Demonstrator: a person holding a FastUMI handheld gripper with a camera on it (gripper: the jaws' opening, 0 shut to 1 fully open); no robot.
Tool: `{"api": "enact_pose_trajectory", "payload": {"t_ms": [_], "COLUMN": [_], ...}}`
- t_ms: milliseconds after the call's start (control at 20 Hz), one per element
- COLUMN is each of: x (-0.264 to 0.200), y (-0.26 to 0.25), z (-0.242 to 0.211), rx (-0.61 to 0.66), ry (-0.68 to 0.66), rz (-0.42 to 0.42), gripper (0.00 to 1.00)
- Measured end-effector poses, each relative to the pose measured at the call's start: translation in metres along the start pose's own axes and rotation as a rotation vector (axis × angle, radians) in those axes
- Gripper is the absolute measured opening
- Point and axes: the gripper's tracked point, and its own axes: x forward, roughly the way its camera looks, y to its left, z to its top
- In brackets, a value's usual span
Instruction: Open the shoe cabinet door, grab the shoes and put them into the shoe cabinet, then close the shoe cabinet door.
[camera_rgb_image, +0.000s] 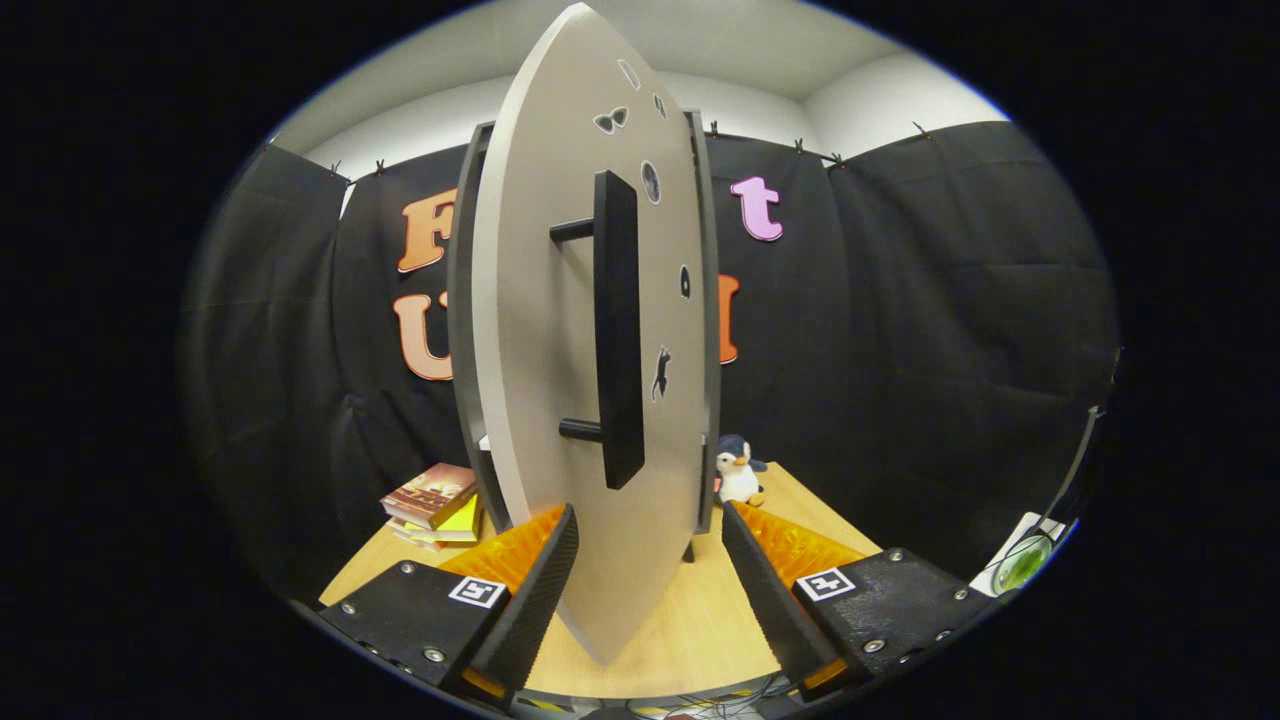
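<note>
The shoe cabinet's pale grey door (545, 330) stands swung out toward me, its lower edge reaching down between my fingers. A black vertical bar handle (618, 330) sticks out from the door's face on two pegs, above and just beyond the fingertips. Small dark stickers dot the door. The cabinet's dark frame (462, 330) shows behind the door on both sides. My gripper (649, 508) is open, with the left finger (545, 575) and the right finger (760, 580) wide apart on either side of the door and not pressing on it.
The cabinet stands on a light wooden table (690, 620). A stack of books (435, 500) lies left of the cabinet, and a small penguin plush (738, 472) sits to its right. A white object with a green disc (1022, 562) is at the far right.
</note>
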Motion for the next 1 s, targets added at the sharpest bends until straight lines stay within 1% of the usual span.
{"api": "enact_pose_trajectory", "payload": {"t_ms": [150, 450, 550, 750, 1000], "x": [0.02, 0.063, 0.084, 0.122, 0.161], "y": [0.029, 0.104, 0.123, 0.151, 0.17], "z": [0.007, 0.011, 0.014, 0.02, 0.023], "rx": [0.022, -0.017, -0.026, -0.034, -0.026], "ry": [-0.022, -0.017, -0.011, -0.003, 0.015], "rz": [0.035, 0.126, 0.14, 0.16, 0.178], "gripper": [0.93, 0.93, 0.93, 0.93, 0.93]}}
